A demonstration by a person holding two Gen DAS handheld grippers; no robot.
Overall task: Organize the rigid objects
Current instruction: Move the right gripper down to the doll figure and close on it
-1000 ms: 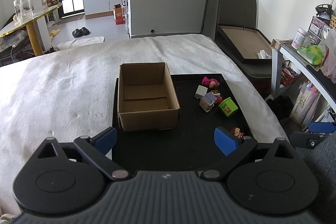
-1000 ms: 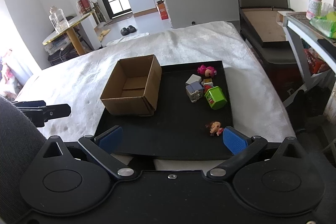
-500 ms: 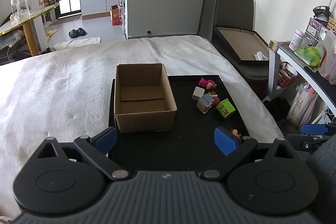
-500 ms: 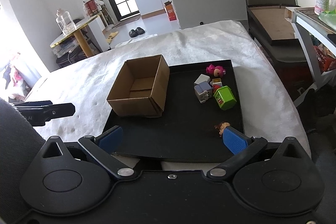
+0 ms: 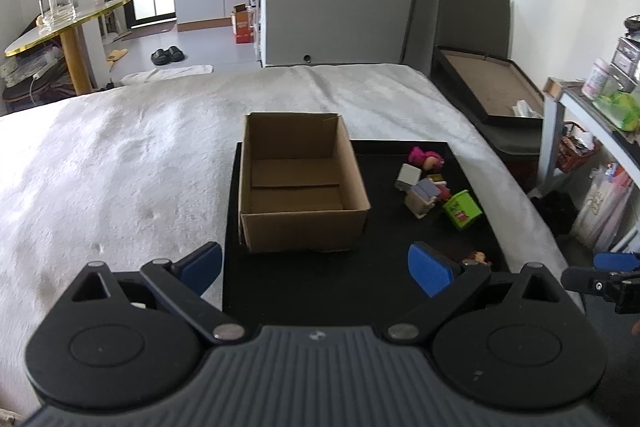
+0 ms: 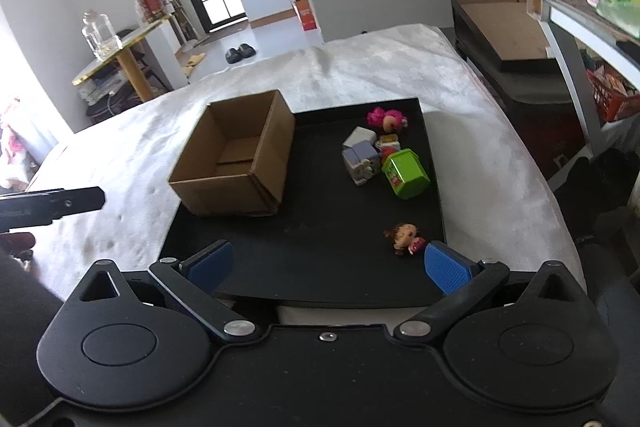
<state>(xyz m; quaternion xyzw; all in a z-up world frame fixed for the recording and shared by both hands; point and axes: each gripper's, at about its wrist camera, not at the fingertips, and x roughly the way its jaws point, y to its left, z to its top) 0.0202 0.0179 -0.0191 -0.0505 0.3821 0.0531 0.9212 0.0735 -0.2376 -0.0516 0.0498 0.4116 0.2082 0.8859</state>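
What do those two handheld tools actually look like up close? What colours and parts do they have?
Both look alike. The left tool and right tool are matte black, each with two angled link arms on silver pivot pins, ending in blue textured pads. Round black discs sit either side. The left tool's body is ribbed and greyish; the right's is smooth black with a small central screw. No cables show.

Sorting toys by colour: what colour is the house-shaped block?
Bright green house-shaped block, with a red label; right wrist view.

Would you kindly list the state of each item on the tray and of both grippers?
Cardboard box: open, empty, upright.
Green box: tipped over.
Brown-haired doll: lying alone near the tray's front edge.
Pink-haired doll: lying down.
Left gripper: open, empty.
Right gripper: open, empty.
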